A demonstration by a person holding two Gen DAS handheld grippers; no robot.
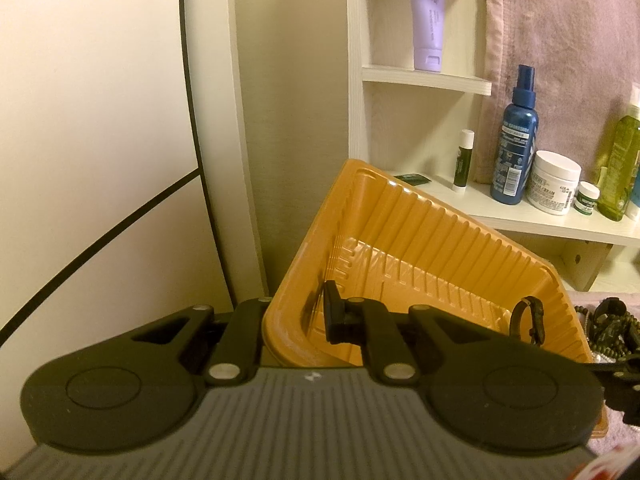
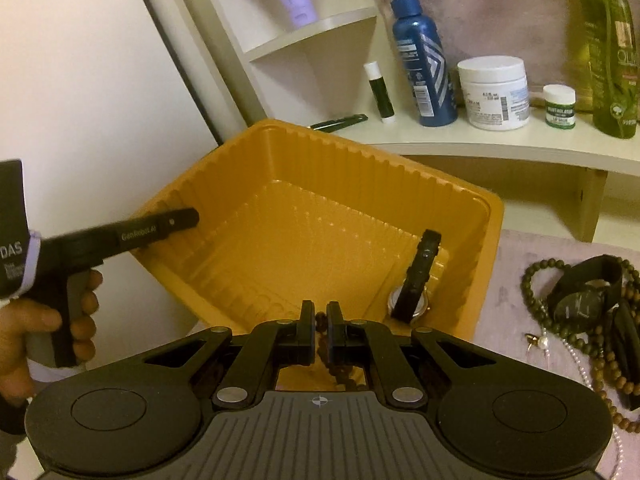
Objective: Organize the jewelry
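Observation:
An orange ribbed tray [image 2: 280,160] is tilted up on its left side; it also shows in the left wrist view [image 1: 400,216]. My left gripper [image 1: 296,316] is shut on the tray's left wall, one finger inside and one outside; it shows in the right wrist view [image 2: 176,224]. A black-strapped watch [image 2: 416,280] lies in the tray's right corner, also in the left wrist view [image 1: 530,318]. My right gripper [image 2: 319,328] is shut on a brown bead bracelet [image 2: 340,372] over the tray's near edge.
To the right on a pinkish cloth [image 2: 512,280] lie a green bead necklace [image 2: 536,308], a black watch [image 2: 580,304], brown beads [image 2: 608,376] and a pearl strand [image 2: 576,360]. A white shelf [image 2: 480,140] behind holds a blue spray bottle [image 2: 420,60], jars and a green bottle [image 2: 608,48].

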